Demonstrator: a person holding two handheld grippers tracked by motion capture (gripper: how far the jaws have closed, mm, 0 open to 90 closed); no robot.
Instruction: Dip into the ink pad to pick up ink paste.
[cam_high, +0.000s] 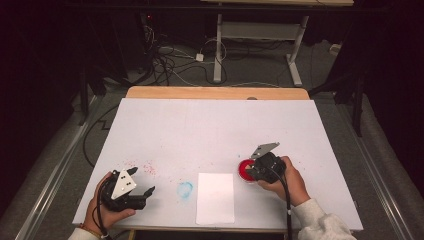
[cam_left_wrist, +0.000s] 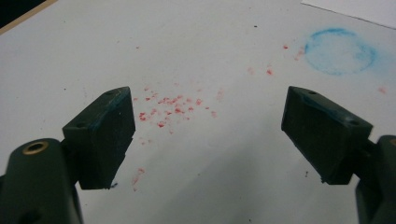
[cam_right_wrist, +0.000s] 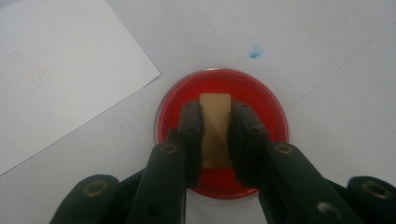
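Your right tool (cam_right_wrist: 215, 135) is clamped on a tan wooden block (cam_right_wrist: 215, 130) over the red ink dish (cam_right_wrist: 261, 100), near the bench's (cam_high: 210, 125) front edge, right of the paper sheet (cam_high: 215, 197). Your left tool (cam_left_wrist: 208, 135) gapes wide, holding nothing.

Tan rectangular block (cam_right_wrist: 215, 128): small, flat-faced, standing upright, long axis vertical, clamped on both sides between black jaws, lower end in red ink.

Red ink pad (cam_right_wrist: 223, 100): shallow round dish, clear rim, glossy red fill, flat on white tabletop near front edge, right of centre, just right of white paper sheet (cam_high: 215, 198).
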